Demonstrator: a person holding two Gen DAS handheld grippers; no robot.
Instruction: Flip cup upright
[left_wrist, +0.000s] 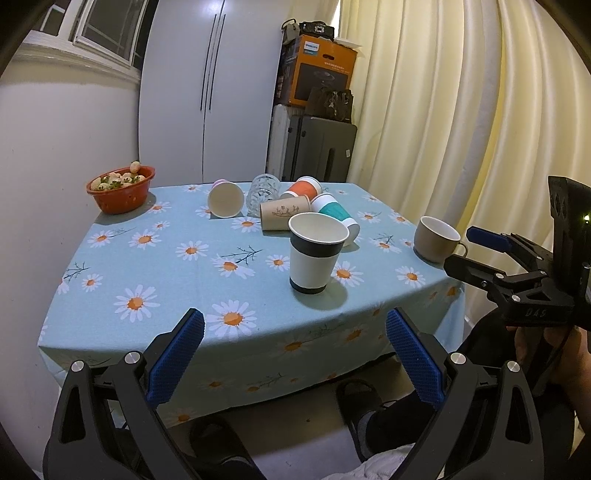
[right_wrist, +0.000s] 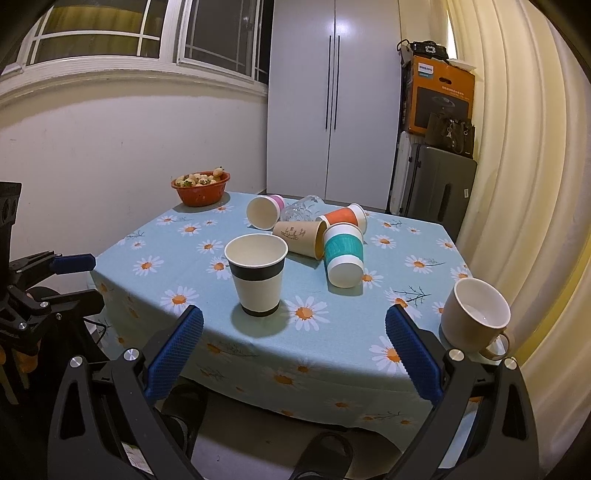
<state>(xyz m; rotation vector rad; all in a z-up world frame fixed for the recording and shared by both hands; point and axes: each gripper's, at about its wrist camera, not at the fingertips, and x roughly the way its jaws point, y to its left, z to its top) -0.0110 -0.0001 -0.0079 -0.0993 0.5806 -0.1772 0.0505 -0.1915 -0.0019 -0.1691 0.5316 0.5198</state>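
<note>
A white paper cup with black bands (left_wrist: 314, 253) (right_wrist: 257, 274) stands upright near the table's front. Behind it several cups lie on their sides: a teal-sleeved one (left_wrist: 337, 215) (right_wrist: 342, 254), a brown one (left_wrist: 283, 212) (right_wrist: 300, 236), an orange one (left_wrist: 303, 187) (right_wrist: 345, 215), a pink one (left_wrist: 224, 198) (right_wrist: 264, 211) and a clear glass (left_wrist: 263, 190) (right_wrist: 301, 208). My left gripper (left_wrist: 295, 354) is open and empty, held before the table's front edge. My right gripper (right_wrist: 294, 350) is open and empty, also before the front edge; it shows in the left wrist view (left_wrist: 480, 251).
A beige mug (left_wrist: 436, 238) (right_wrist: 474, 314) stands upright at the table's right front corner. A red bowl of fruit (left_wrist: 121, 188) (right_wrist: 200, 186) sits at the back left. The daisy tablecloth (left_wrist: 166, 280) (right_wrist: 406, 280) hangs over the edges. Curtain at right, wardrobe behind.
</note>
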